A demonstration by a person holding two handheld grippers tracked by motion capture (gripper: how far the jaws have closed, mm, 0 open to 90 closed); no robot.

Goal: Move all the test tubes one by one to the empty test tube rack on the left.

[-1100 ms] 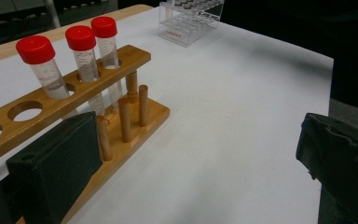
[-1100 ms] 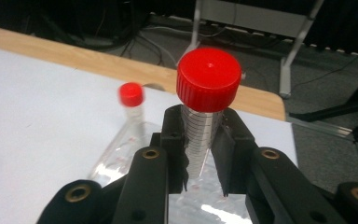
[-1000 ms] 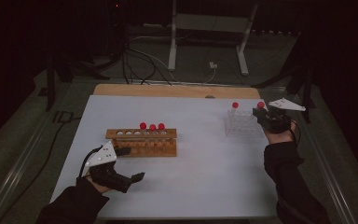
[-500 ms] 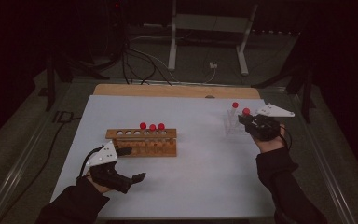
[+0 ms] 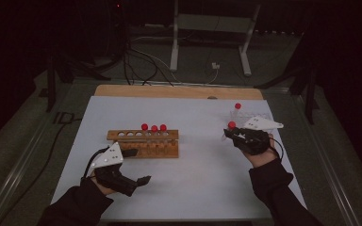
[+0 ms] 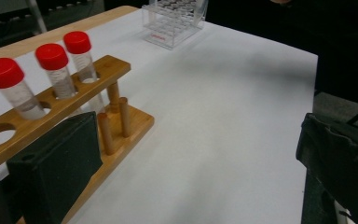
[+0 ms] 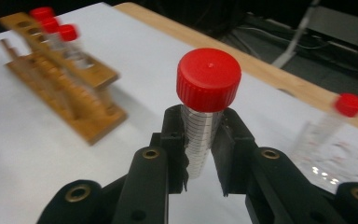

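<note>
Currently right gripper [image 7: 204,184] clamps red-capped tube [image 7: 204,126] upright, mid-transfer toward wooden rack [image 5: 144,143]; next, align over a free hole; left gripper [image 5: 134,165] open, empty.

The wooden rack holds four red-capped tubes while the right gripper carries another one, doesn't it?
Not quite: the wooden rack holds three red-capped tubes, as the high view shows. The right gripper does carry another tube.
</note>
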